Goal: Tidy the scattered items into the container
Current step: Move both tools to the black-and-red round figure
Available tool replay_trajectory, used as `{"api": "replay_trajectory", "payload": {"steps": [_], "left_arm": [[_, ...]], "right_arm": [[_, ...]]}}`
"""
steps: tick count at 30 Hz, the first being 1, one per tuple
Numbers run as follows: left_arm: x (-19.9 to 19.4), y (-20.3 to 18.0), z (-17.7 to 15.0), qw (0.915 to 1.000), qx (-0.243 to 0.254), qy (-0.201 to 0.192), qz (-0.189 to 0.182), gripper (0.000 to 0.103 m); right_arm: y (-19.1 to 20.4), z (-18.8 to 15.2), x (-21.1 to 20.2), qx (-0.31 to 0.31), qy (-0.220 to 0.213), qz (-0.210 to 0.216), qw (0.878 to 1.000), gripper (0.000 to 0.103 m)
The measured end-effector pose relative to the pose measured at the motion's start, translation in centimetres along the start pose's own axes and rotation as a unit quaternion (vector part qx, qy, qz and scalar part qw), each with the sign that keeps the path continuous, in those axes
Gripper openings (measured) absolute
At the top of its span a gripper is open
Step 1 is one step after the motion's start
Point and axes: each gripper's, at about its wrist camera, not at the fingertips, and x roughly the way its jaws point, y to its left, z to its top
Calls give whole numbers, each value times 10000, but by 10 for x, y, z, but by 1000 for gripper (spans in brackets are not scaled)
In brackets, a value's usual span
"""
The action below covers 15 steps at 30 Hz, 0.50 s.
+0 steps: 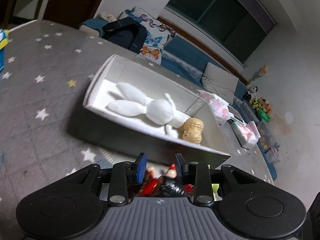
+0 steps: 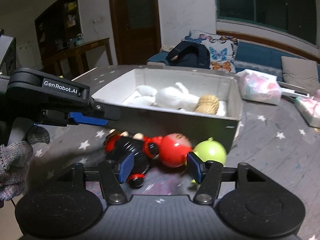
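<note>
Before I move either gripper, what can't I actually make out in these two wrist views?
- Left wrist: red and black doll mostly hidden by the left gripper; contact unclear.
- Right wrist: green ball partly behind a finger of the right gripper; doll's limbs blurred.
- White plush rabbit and tan plush in the box: motion blur hides details, near wall covers their undersides.

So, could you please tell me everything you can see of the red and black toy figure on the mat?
The red and black toy figure looks like glossy plastic: a round red head with a pale face, a black ribbed body, red limbs. It lies on its side on the star-patterned mat, just in front of the white box, its head next to a green ball. The right gripper has open jaws either side of it; contact is unclear.
</note>
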Motion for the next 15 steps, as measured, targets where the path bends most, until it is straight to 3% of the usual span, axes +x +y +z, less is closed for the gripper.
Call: {"api": "replay_trajectory", "payload": {"steps": [5,15], "left_arm": [[0,16,-3,9996,-267,100,-18,33],[7,21,-4,9991,-318,260,-59,33]], "right_arm": [[12,-6,11,-31,156,195,9997,60],[19,-9,36,107,393,327,9986,60]]}}
